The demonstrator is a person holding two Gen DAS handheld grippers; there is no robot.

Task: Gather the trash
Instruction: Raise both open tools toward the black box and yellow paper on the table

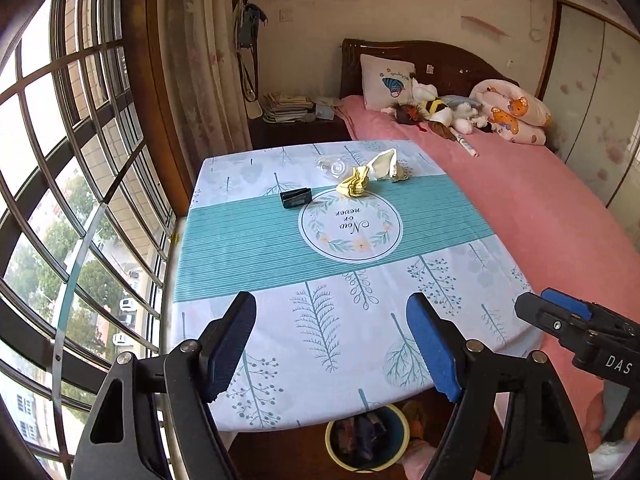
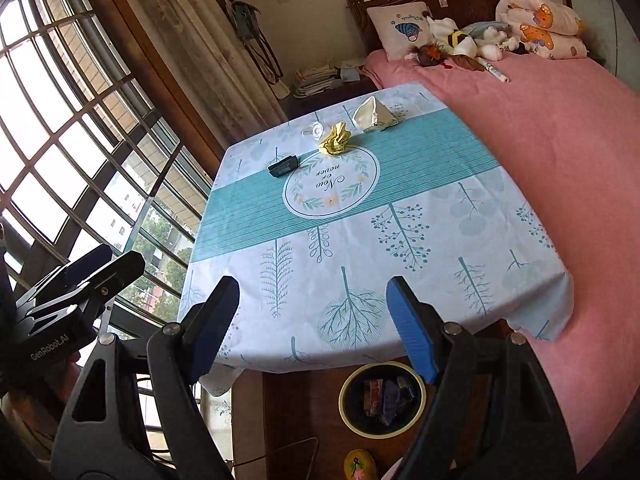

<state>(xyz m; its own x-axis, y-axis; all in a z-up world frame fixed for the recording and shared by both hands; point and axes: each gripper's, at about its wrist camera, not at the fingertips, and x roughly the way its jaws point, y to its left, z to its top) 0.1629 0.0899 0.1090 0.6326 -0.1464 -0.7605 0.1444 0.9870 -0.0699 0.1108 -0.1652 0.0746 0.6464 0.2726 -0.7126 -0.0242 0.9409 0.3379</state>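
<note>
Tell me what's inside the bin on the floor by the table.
The bin already holds several crumpled wrappers, dark and reddish ones. What lies beneath them at the bottom is covered, and in the left view the tablecloth hides its far rim.

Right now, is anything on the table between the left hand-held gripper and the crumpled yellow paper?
Nothing visible. The left hand-held gripper hangs open over the near edge of the table, and only bare tablecloth lies up to the yellow paper. The dark box sits to the left of that line.
</note>
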